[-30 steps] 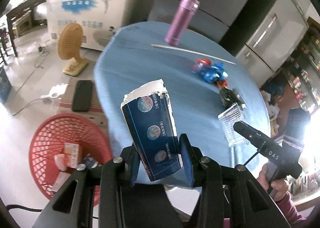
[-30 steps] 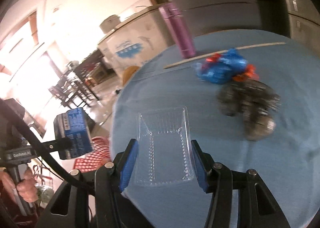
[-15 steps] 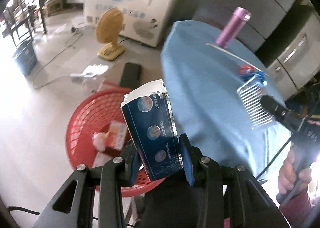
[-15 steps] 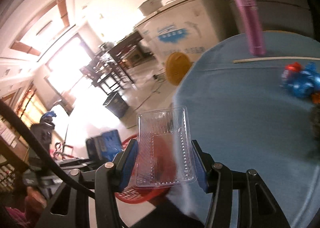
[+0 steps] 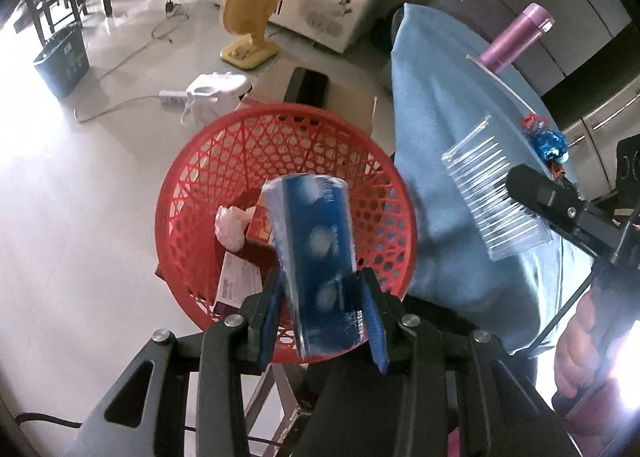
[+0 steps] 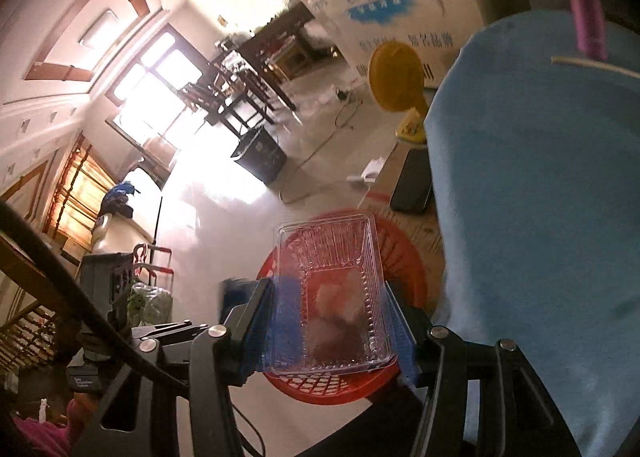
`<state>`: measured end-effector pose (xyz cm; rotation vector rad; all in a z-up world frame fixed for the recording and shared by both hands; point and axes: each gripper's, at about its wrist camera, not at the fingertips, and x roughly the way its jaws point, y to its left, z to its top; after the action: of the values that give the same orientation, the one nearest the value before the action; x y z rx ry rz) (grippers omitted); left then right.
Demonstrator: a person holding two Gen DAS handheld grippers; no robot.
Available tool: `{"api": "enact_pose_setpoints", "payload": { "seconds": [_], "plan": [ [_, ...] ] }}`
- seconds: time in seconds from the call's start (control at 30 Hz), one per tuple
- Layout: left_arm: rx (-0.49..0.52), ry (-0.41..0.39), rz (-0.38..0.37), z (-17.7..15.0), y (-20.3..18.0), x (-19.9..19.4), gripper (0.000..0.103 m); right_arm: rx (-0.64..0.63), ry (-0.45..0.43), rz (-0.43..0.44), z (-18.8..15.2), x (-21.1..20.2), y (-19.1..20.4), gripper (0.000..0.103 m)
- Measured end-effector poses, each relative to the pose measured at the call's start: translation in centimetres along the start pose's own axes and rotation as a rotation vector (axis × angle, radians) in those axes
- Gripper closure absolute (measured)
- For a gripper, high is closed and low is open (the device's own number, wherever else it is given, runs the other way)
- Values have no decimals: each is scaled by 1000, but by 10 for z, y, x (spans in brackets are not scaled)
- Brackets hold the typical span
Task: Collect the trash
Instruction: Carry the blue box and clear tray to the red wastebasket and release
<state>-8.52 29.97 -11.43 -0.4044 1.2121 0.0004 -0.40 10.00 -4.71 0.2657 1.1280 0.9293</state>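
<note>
On the floor at the left, just beside the blue-draped desk [image 5: 436, 129], stood the red basket [image 5: 188, 193], already holding a crumpled white wad [image 5: 231, 221], a small red box and a printed slip. The left tool [image 5: 320, 299] hung above it, its jaws narrow and clamped on the blue carton [image 5: 316, 253], which tilted over the basket's open mouth. To the right, the right tool [image 6: 330, 323] carried the clear plastic tray [image 6: 332, 253]; its jaws had just been widening a little, yet the tray sat between the pads over the basket's near rim. I took this for the dropping step, with 2 pieces of trash brought over the bin at once. The next move seemed to call for parting the left jaws so the carton fell inside, then releasing the tray, keeping both clear of the rim.
</note>
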Motion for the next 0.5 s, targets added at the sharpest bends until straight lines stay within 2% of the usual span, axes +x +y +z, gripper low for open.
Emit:
{"api": "enact_pose_setpoints", "payload": {
  "seconds": [0.17, 0.33, 0.5],
  "plan": [
    [-17, 8, 12, 0, 7, 3, 49, 48, 55, 31, 9, 19, -8, 40],
    [-39, 12, 23, 2, 13, 3, 47, 71, 36, 67, 8, 19, -14, 35],
    [-53, 22, 31, 3, 13, 4, 47, 84, 9, 57, 2, 14, -19, 34]
  ]
}}
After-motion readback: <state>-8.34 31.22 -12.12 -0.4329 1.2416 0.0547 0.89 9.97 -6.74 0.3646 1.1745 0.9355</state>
